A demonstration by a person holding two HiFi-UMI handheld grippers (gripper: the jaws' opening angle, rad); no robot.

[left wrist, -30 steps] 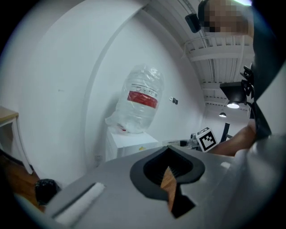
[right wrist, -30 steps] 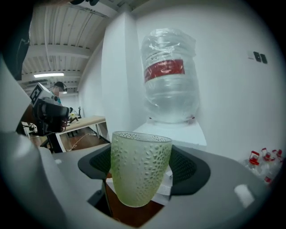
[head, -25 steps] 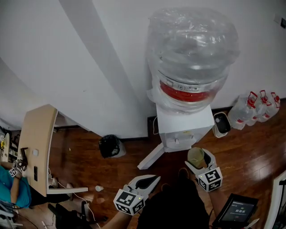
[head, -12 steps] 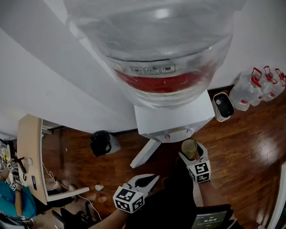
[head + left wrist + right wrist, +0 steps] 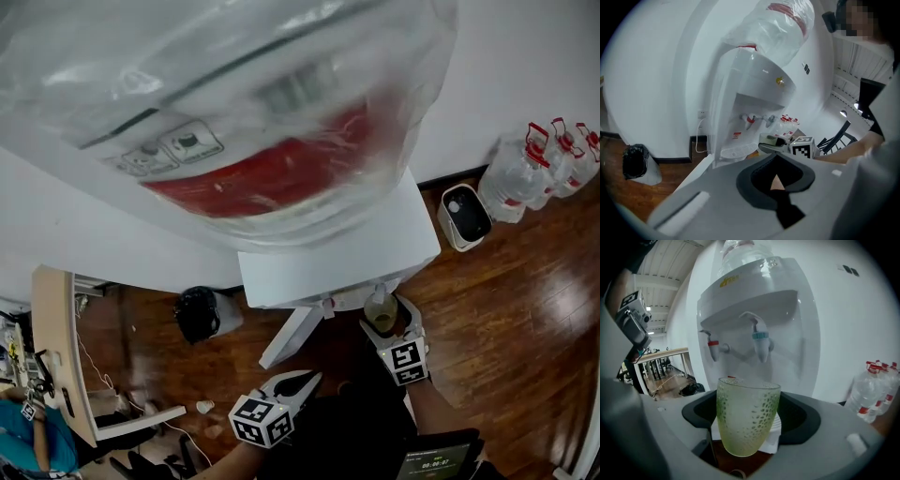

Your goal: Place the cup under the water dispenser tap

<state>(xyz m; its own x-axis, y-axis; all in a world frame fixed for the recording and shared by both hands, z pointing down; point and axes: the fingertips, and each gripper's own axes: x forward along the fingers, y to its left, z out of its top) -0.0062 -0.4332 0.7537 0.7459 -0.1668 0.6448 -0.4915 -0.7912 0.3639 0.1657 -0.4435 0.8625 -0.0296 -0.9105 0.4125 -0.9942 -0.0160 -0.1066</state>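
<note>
Closer than a second ago: your right gripper (image 5: 382,317) clamps the cup (image 5: 747,416) just off the drip tray's (image 5: 736,152) front edge, below the blue tap (image 5: 761,341), unplaced; left gripper (image 5: 302,380) jaws together, empty.

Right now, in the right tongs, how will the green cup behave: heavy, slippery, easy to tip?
Probably light: the cup looks translucent and empty. Its dimpled wall should resist slipping in the right tongs. It narrows toward the base, so it may tip easily when set down.
</note>
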